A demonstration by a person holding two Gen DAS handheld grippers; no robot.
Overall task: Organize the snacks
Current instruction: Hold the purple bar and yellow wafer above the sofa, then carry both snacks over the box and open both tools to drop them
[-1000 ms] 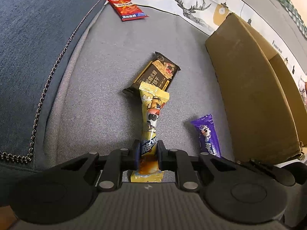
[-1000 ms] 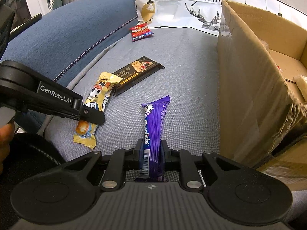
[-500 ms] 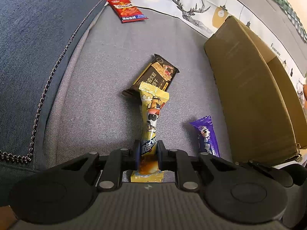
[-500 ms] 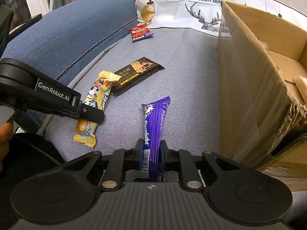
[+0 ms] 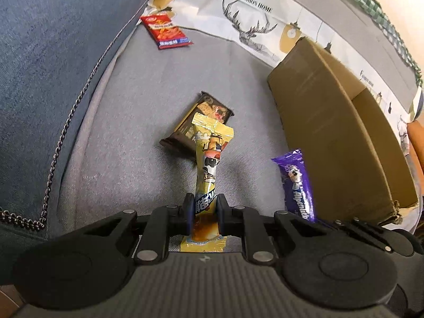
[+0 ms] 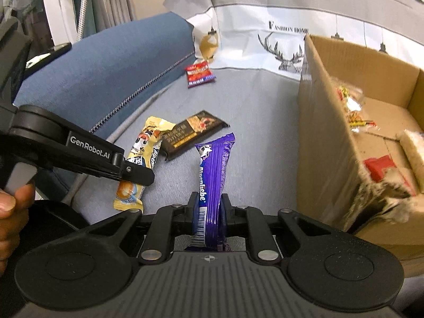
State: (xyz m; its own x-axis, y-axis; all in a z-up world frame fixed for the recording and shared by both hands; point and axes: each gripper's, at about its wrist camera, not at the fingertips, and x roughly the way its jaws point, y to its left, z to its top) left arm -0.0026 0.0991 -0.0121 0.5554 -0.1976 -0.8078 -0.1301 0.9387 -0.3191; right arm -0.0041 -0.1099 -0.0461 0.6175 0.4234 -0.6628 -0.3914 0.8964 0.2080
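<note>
My left gripper (image 5: 204,206) is shut on a yellow candy packet (image 5: 209,159), which sticks up off the grey sofa seat. In the right wrist view that same yellow packet (image 6: 143,148) hangs from the left gripper (image 6: 132,172). My right gripper (image 6: 209,209) is shut on a purple Alpenliebe packet (image 6: 213,167), also lifted; the purple packet (image 5: 296,182) shows at the right of the left wrist view. A dark brown bar (image 5: 185,129) (image 6: 193,135) lies on the seat behind both. A red snack packet (image 5: 165,31) (image 6: 200,75) lies farther back.
An open cardboard box (image 6: 326,137) (image 5: 331,137) stands to the right on the seat, with several snacks inside. A blue sofa arm (image 6: 100,79) rises at the left. A white deer-print cloth (image 5: 251,23) covers the backrest. A person's fingers (image 6: 10,212) show at the left edge.
Both grippers have lifted and tilted slightly with their packets; the yellow and purple packets now stand higher off the seat. The box interior shows more in the right wrist view.
</note>
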